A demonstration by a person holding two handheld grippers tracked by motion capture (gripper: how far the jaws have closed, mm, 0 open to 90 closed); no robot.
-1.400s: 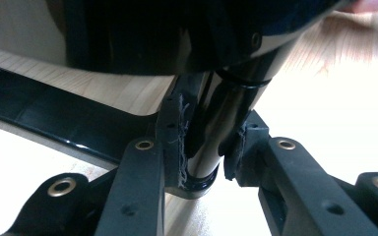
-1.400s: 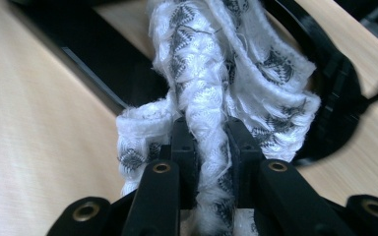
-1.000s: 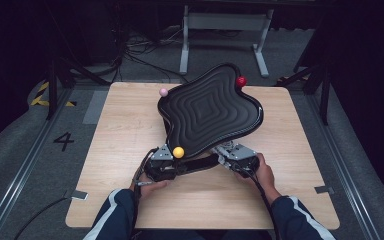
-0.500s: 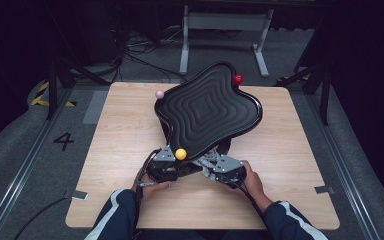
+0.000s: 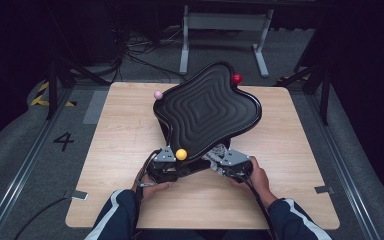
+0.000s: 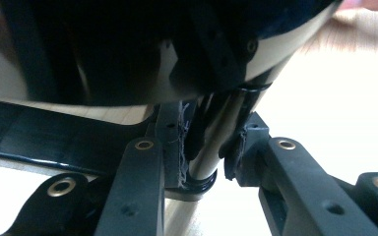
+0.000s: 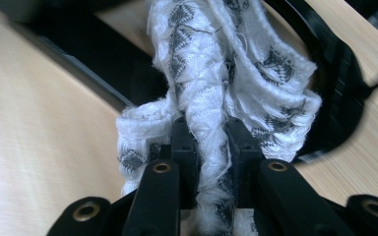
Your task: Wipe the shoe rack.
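Dark surroundings frame the wooden tabletop [image 5: 120,150]. Left tool [image 6: 204,162] clamps the tray's stem [image 6: 211,142], steadying it; right tool [image 7: 211,147] pinches a white cloth [image 7: 226,73] for wiping underneath.

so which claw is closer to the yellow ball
Left. The left claw sits right below the yellow ball, clamped on the stand's post; the right claw is off to its right, gripping white cloth.

Trays: one black wavy tray [image 5: 207,110]
Balls: three, one pink [image 5: 158,94], one red [image 5: 236,78], one yellow [image 5: 181,154]
Cloths: one white patterned cloth [image 7: 216,88]
Grippers: two, left gripper [image 5: 162,167] and right gripper [image 5: 230,162]
Tabletops: one tabletop [image 5: 120,150]
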